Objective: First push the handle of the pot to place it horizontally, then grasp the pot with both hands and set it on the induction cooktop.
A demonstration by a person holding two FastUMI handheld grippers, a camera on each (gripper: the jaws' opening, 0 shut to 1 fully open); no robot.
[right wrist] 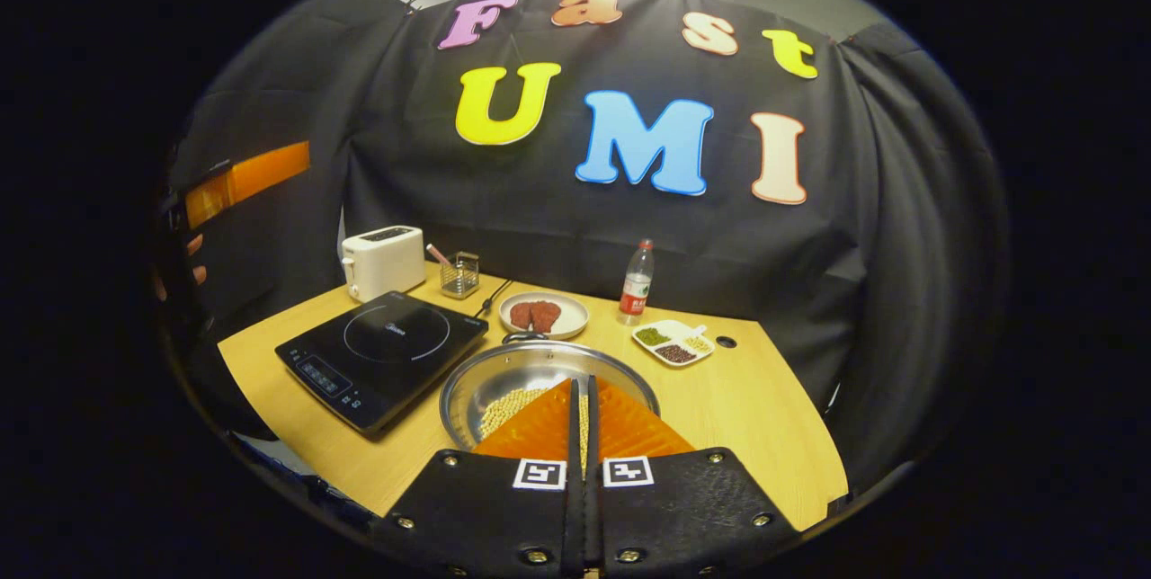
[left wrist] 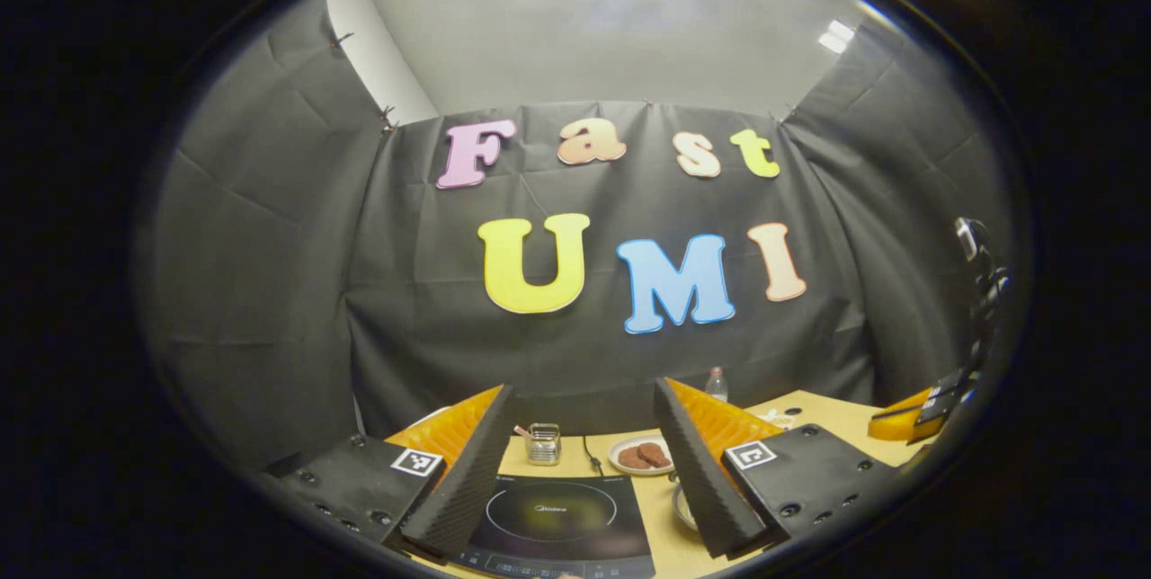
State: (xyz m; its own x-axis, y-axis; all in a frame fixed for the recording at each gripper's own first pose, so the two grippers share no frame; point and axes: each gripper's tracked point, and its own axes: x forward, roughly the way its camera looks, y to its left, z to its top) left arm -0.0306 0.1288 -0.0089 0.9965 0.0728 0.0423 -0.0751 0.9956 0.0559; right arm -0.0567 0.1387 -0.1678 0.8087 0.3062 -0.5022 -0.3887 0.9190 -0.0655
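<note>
Pot [right wrist: 539,372] just beyond the right gripper [right wrist: 581,408], jaws together; left gripper [left wrist: 584,462] jaws apart above the induction cooktop [left wrist: 557,525]

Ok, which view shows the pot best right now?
The right gripper view: the pot sits in the open beside the induction cooktop, beans inside. The left gripper view catches just a sliver of its rim between the gripper fingers.

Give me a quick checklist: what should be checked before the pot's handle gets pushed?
1. Induction cooktop top bare for the pot: ok.
2. Pot resting on the table beside the cooktop: ok.
3. Handle position: cannot tell; a dark bit shows at the pot's far rim.
4. Right hand-held gripper shut, fit for pushing: ok.
5. Left hand-held gripper open, over the cooktop, holding nothing: ok.
6. Plate of patties close behind the pot: not ok, could be bumped.
</note>
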